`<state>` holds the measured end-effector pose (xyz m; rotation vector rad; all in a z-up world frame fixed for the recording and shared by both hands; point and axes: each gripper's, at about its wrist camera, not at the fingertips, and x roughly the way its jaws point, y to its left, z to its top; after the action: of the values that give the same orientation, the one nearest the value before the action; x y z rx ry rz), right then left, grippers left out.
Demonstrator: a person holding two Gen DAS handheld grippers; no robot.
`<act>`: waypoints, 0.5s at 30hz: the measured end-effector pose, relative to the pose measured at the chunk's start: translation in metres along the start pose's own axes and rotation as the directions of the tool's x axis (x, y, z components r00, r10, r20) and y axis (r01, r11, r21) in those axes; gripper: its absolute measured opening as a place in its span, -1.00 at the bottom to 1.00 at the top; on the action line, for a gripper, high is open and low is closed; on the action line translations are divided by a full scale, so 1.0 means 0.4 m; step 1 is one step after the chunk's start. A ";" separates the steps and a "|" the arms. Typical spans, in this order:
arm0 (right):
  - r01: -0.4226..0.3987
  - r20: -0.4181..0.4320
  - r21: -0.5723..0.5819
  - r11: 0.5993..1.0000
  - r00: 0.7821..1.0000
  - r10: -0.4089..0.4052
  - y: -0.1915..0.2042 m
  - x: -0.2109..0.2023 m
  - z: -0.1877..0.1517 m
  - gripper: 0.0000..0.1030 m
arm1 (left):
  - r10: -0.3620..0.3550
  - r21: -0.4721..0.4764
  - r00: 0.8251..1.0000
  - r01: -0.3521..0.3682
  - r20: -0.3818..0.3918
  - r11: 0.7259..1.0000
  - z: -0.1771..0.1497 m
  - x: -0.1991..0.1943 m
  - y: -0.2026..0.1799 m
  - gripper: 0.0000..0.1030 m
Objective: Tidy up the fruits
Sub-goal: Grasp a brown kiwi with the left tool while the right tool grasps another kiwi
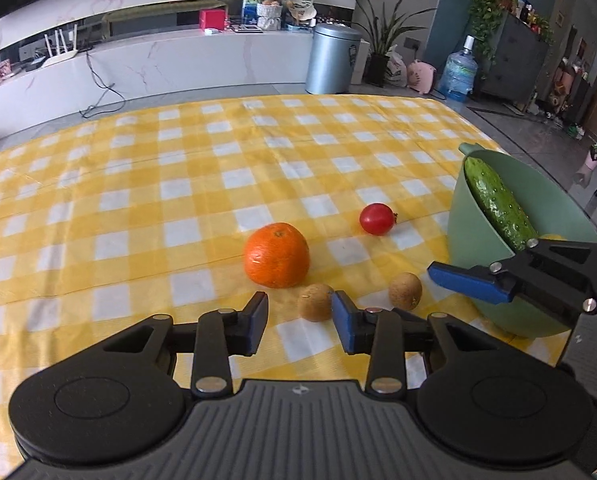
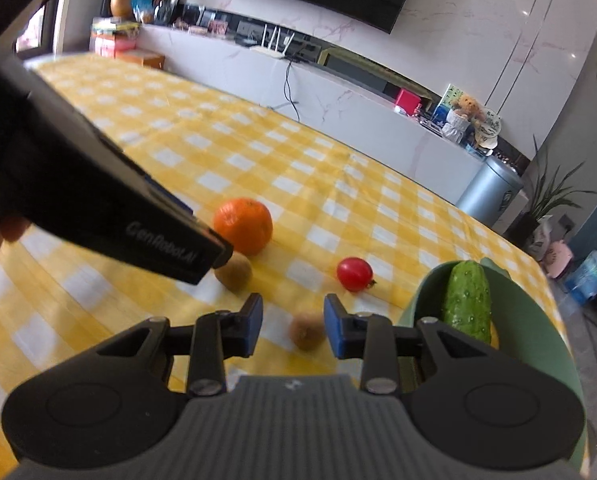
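Observation:
An orange (image 1: 276, 255) (image 2: 243, 225), a red cherry tomato (image 1: 377, 219) (image 2: 354, 273) and two small brown kiwis (image 1: 315, 302) (image 1: 405, 290) lie on the yellow checked cloth. A green bowl (image 1: 470, 236) (image 2: 538, 332) at the right holds a cucumber (image 1: 498, 204) (image 2: 467, 300). My left gripper (image 1: 299, 322) is open, low, with the near kiwi just ahead between its tips. My right gripper (image 2: 293, 326) is open above the other kiwi (image 2: 307, 330); it also shows in the left wrist view (image 1: 468, 282) by the bowl.
The table's right edge (image 1: 510, 152) runs just past the bowl. Something yellow (image 1: 552, 237) lies in the bowl beside the cucumber. The left gripper's body (image 2: 98, 200) crosses the left of the right wrist view. A white counter and grey bin (image 1: 332, 58) stand beyond the table.

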<state>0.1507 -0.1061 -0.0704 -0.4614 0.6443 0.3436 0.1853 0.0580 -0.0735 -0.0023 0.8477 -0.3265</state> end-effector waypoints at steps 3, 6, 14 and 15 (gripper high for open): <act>0.037 -0.004 -0.025 0.999 0.999 -0.037 0.003 0.010 -0.004 -0.47 | -0.021 -0.011 1.000 0.021 -0.008 1.000 -0.005 0.014 0.000 -0.17; 0.059 -0.005 -0.057 0.997 0.998 -0.059 0.011 0.018 -0.007 -0.46 | -0.031 -0.020 0.999 0.031 -0.017 0.999 -0.011 0.027 0.003 -0.21; 0.081 -0.003 -0.087 0.993 0.997 -0.081 0.024 0.026 -0.010 -0.44 | -0.027 0.010 1.000 0.027 -0.016 1.000 -0.010 0.052 -0.015 -0.28; 0.084 -0.003 -0.094 0.992 0.996 -0.085 0.026 0.027 -0.010 -0.43 | -0.025 0.016 0.999 0.026 -0.020 1.000 -0.011 0.056 -0.017 -0.29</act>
<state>0.1523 -0.0977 -0.0834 -0.5779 0.6153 0.2928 0.1938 0.0457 -0.0919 0.0048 0.8650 -0.3578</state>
